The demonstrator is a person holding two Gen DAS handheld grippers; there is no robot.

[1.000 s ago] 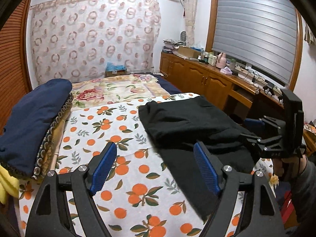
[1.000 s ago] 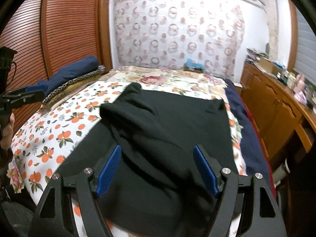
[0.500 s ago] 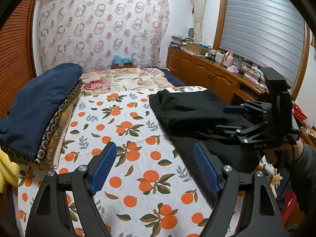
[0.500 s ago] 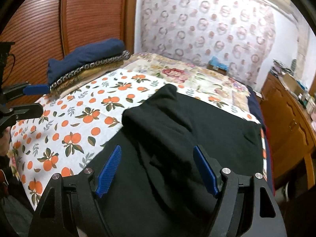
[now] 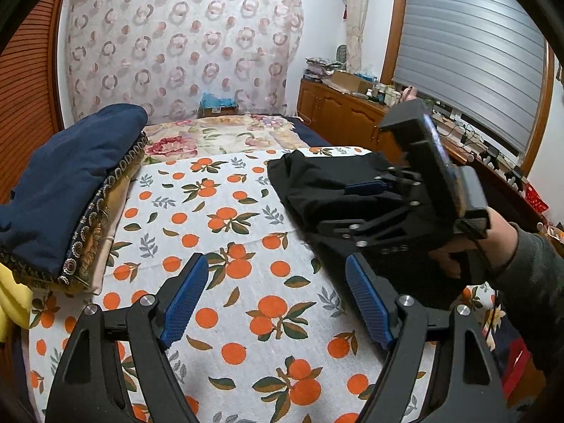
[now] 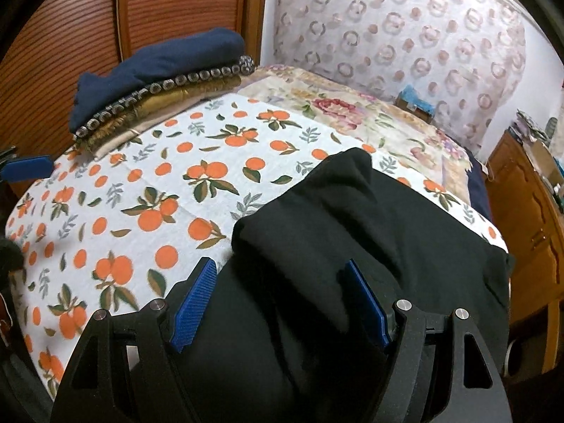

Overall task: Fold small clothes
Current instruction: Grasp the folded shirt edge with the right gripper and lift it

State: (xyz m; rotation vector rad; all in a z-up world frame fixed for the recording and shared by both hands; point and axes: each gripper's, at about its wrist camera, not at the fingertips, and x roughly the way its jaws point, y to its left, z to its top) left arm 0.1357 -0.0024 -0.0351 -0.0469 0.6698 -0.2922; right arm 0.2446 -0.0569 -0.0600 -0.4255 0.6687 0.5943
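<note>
The left gripper (image 5: 278, 299) is observed with its jaws spread wide and nothing between the blue pads (image 5: 181, 298); it is held above the orange-print sheet (image 5: 218, 218), clear of the garment. The right gripper (image 6: 282, 303) is likewise noted with its jaws released and apart, positioned over the black garment (image 6: 370, 232); a raised fold of the cloth sits between the pads, but no pinch on it is seen. In the left wrist view the right gripper (image 5: 366, 194) is seen from the side, held by the person's hand (image 5: 469, 246) directly over the garment.

The black garment (image 5: 317, 183) is found lying on the right-hand portion of the sheet, bunched into a hump at its near-left edge. A stack of folded bedding with a navy blanket (image 5: 67, 176) on top is recorded along the left side of the bed, well apart from the garment. A wooden cabinet (image 5: 338, 112) stands to the right.
</note>
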